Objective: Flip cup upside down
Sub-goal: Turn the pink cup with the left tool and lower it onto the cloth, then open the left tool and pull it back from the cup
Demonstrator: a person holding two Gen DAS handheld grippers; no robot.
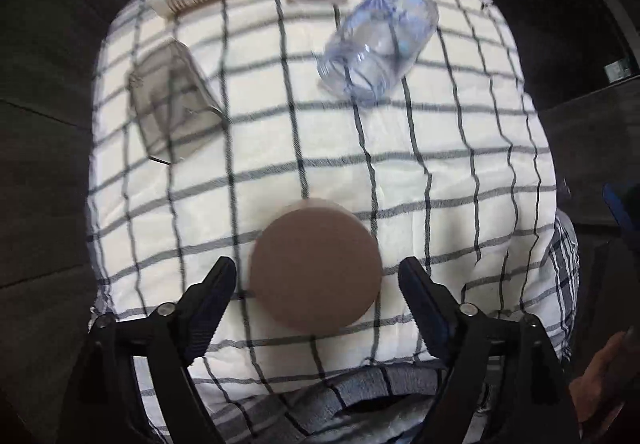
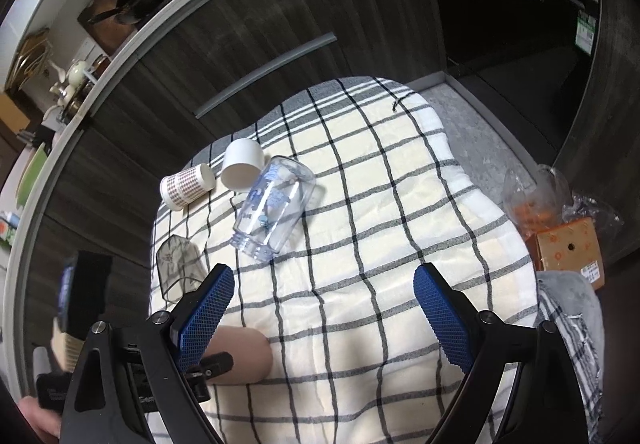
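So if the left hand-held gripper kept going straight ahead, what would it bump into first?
Most likely the brown cup: it sits right between the open fingers of the left hand-held gripper, already upside down on the checked cloth. How far off is unclear.

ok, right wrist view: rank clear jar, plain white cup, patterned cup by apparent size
1. clear jar, lying on its side, clearly largest.
2. plain white cup and patterned cup: near alike, no ranking; both lie farther from the camera than the jar.
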